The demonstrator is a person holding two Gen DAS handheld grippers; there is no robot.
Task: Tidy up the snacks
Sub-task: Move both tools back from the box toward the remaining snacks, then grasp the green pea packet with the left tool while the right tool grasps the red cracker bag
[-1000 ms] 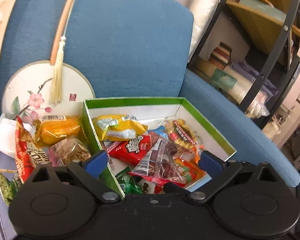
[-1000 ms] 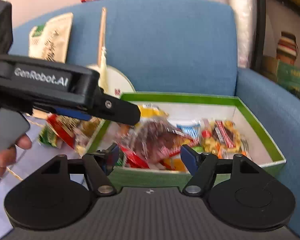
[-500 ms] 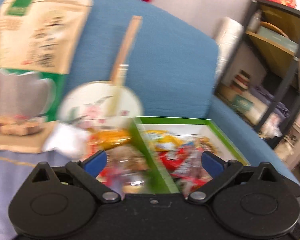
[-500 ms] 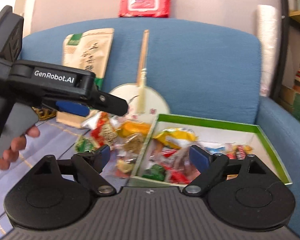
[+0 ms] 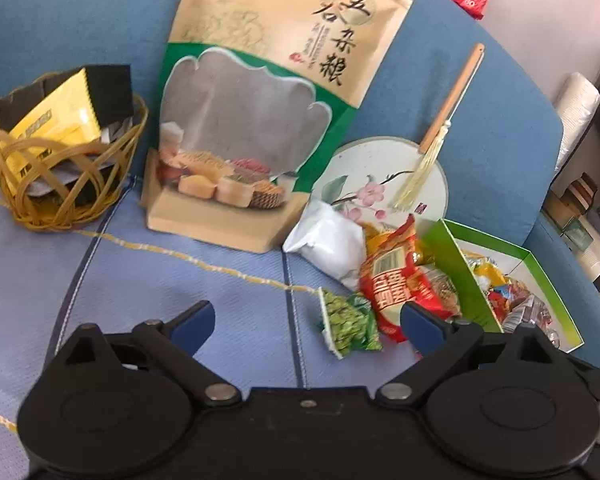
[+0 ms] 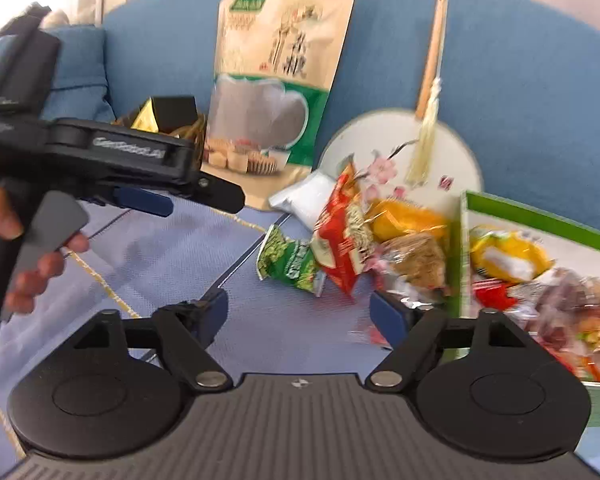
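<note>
the green packet is seen on the sofa seat just left of the box, lying ahead-right of the released, empty left tongs, with the right tongs likewise spread and empty.

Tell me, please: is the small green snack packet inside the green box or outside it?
Outside. The green packet lies on the blue cushion, left of the green box wall.
</note>
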